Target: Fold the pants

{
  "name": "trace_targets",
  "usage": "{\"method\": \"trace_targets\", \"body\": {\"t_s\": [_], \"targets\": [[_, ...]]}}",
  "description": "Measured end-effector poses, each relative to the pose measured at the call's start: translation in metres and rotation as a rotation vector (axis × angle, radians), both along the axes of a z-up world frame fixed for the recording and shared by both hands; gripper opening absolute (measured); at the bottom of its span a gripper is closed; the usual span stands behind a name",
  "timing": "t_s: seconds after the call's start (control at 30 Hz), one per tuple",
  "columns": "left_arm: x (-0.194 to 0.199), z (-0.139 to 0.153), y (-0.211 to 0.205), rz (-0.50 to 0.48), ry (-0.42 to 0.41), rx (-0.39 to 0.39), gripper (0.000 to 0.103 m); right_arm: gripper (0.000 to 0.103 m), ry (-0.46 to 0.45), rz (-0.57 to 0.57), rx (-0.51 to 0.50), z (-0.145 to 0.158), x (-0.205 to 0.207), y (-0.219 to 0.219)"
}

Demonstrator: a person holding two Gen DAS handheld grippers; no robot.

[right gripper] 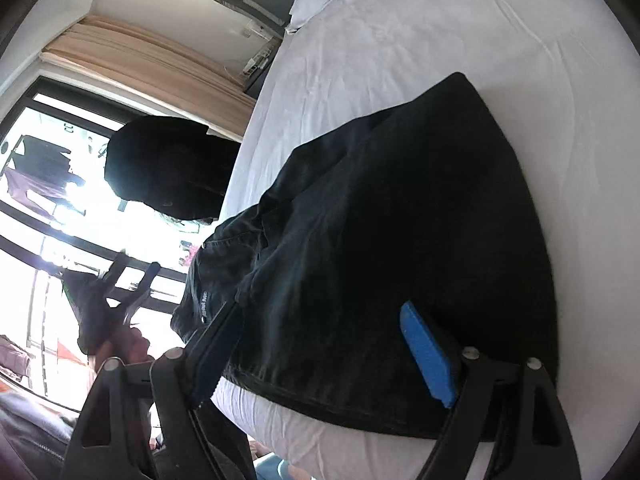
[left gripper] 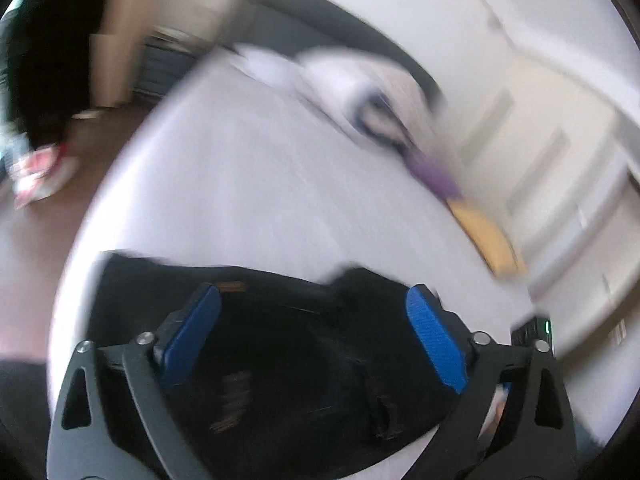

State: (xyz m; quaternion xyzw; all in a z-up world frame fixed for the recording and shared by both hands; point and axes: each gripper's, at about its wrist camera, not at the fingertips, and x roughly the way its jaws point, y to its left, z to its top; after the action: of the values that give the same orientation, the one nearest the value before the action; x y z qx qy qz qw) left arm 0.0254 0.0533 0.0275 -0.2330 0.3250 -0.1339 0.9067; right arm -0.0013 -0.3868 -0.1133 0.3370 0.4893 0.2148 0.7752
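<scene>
Both claws gaping, nothing gripped: L claw above black jeans lying folded on white bed sheet, R claw straddling near hem; I judge fold could slump if hem snags a pad; L view motion-blurred, fold layers unreadable.
</scene>
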Motion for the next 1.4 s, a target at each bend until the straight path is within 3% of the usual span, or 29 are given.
{"method": "trace_targets", "body": {"t_s": [0.17,0.27,0.37,0.57,0.77,0.9,1.1,1.27,1.4], "targets": [[-0.068,-0.036,0.082,0.256,0.14,-0.222,0.096,0.084,-0.009,0.024,0.009,0.001,0.009,0.013],[-0.082,-0.062,0.096,0.335,0.222,-0.292,0.096,0.084,-0.013,0.027,0.022,-0.001,0.013,0.019],[-0.08,-0.085,0.099,0.382,0.295,-0.42,0.096,0.084,-0.016,0.024,0.02,0.0,0.014,0.02],[-0.067,-0.119,0.084,0.391,0.388,-0.479,0.095,0.083,-0.02,0.01,0.028,0.0,0.013,0.017],[-0.056,-0.134,0.087,0.445,0.339,-0.55,0.091,0.082,-0.024,0.013,0.033,0.0,0.014,0.015],[-0.041,-0.149,0.081,0.432,0.335,-0.579,0.077,0.082,-0.028,0.006,0.04,-0.001,0.015,0.012],[-0.035,-0.167,0.09,0.477,0.375,-0.656,0.035,0.081,-0.036,-0.002,0.047,-0.002,0.016,0.012],[-0.026,-0.172,0.094,0.445,0.388,-0.721,0.027,0.079,-0.029,-0.006,0.037,-0.003,0.018,0.013],[-0.016,-0.153,0.091,0.414,0.37,-0.67,0.022,0.077,-0.001,0.013,-0.024,-0.004,0.022,0.02]]}}
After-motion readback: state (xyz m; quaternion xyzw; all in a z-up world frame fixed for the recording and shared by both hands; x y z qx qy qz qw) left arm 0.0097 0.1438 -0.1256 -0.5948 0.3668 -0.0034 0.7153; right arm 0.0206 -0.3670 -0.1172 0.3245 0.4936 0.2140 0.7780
